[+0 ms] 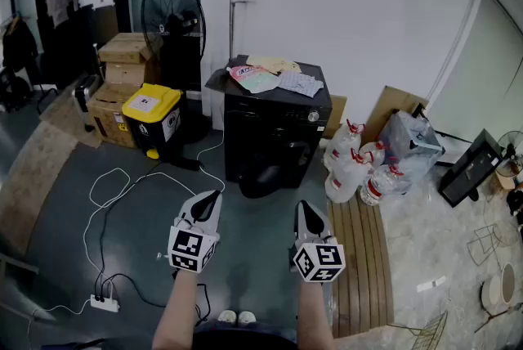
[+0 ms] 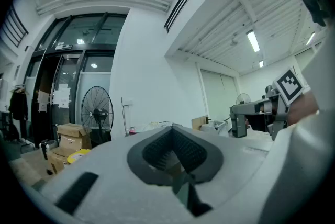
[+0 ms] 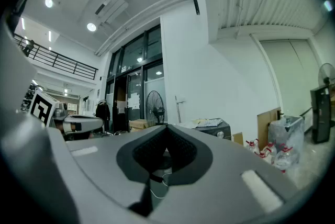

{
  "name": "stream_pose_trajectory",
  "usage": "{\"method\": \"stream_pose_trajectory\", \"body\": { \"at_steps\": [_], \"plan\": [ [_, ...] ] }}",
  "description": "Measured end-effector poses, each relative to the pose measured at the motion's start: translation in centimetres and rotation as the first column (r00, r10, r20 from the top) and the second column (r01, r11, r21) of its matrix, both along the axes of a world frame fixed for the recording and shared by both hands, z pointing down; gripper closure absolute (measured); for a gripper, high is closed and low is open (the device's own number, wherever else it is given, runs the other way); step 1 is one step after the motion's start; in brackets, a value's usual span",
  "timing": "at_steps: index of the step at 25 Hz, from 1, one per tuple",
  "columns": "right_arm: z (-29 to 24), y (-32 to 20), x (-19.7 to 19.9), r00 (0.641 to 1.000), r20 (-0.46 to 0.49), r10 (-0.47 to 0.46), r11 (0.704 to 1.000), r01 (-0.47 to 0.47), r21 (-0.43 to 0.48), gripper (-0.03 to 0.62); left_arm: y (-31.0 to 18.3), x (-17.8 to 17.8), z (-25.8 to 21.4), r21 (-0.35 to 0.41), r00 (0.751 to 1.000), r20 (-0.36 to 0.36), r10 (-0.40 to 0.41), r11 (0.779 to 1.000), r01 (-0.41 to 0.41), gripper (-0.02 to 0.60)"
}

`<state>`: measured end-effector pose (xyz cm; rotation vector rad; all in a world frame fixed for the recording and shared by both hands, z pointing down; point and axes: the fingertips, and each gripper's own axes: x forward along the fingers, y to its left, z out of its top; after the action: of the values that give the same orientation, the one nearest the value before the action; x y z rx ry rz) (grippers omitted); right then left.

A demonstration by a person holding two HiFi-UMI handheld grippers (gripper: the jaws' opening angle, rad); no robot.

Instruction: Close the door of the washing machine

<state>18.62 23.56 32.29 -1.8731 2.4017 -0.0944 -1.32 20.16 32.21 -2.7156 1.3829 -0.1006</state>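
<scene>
So, both claws are clenched w/ nothing in them: the left gripper (image 1: 214, 197) and right gripper (image 1: 303, 206) each show jaws pressed together in their own views, no object between. Prob. deliberate, since a door gets shoved, not pinched, and a closed wedge makes a stiffer pusher. Both are held level, side by side, pointing at the washing machine (image 1: 278, 115) and well short of it, w/ floor (image 1: 253, 246) between. That reads as the approach, nothing touched yet.

The washing machine is the black box against the white wall (image 1: 327, 5), w/ papers (image 1: 270, 78) piled on top. Its door (image 1: 263, 177) looks swung out low at the front, a dark round shape. Can't tell the hinge side, it's black on black. The right gripper lines up w/ the machine's front; the left sits a bit left of it.

Around the machine: a yellow bin (image 1: 153, 111) and fan (image 1: 173, 17) to its left, water bottles (image 1: 355, 168) just right of it, and a white cable (image 1: 122, 185) looping front-left. The cable is a trip risk and the bottles crowd the right, so coming straight on makes sense.
</scene>
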Motion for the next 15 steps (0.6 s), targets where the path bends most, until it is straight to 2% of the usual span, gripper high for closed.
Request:
{"method": "stream_pose_trajectory", "body": {
  "at_steps": [15],
  "plan": [
    [0.49, 0.27, 0.03, 1.000, 0.022, -0.010, 1.000, 0.011, -0.005, 0.586, 0.32, 0.07, 0.42, -0.007, 1.000, 0.011, -0.004, 1.000, 0.004, 0.581]
  ]
}}
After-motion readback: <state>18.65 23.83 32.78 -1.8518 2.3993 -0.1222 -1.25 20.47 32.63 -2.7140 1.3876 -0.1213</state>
